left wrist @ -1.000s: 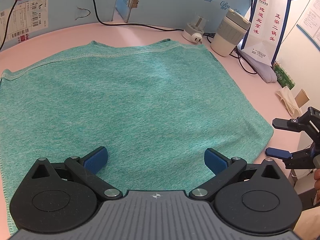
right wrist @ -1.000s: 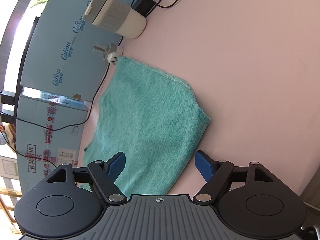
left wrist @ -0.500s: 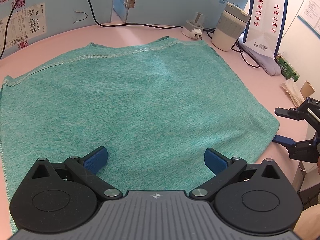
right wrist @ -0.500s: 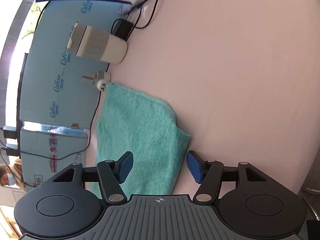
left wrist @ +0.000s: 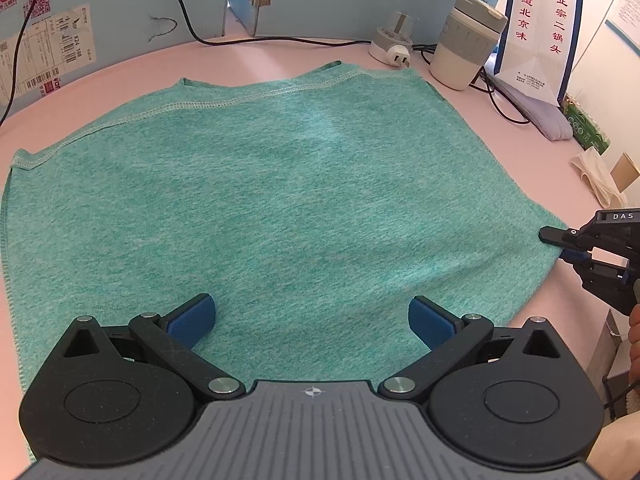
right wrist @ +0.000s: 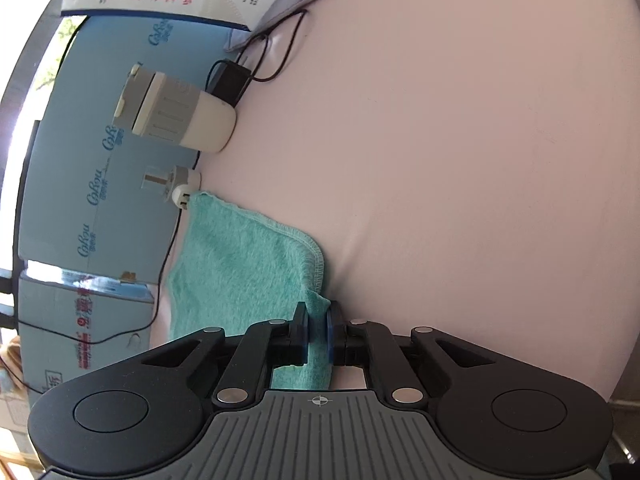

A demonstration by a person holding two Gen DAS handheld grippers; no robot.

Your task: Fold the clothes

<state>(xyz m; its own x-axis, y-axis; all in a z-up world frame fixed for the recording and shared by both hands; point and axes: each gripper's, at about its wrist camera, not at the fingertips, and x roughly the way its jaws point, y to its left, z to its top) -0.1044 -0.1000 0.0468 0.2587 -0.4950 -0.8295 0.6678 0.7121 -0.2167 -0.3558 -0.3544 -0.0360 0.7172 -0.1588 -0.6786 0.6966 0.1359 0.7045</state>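
A teal knit garment (left wrist: 280, 200) lies flat on the pink table (left wrist: 248, 64). My left gripper (left wrist: 312, 316) hovers over its near edge, blue pads wide apart and nothing between them. My right gripper (right wrist: 318, 330) is closing, and its pads pinch the garment's (right wrist: 240, 264) right corner. In the left wrist view that right gripper (left wrist: 562, 246) shows at the far right edge, clamped on the cloth's corner, with part of a hand below it.
At the back right stand a grey-and-cream cup (left wrist: 464, 52), a white plug adapter (left wrist: 392, 44), black cables (left wrist: 500, 100) and a white paper bag (left wrist: 540, 28). Blue cardboard panels (left wrist: 120, 8) wall the back. A crumpled paper piece (left wrist: 596, 176) lies at right.
My right gripper closed its jaws on the garment's right corner after sliding onto it. The left gripper stayed put and open.
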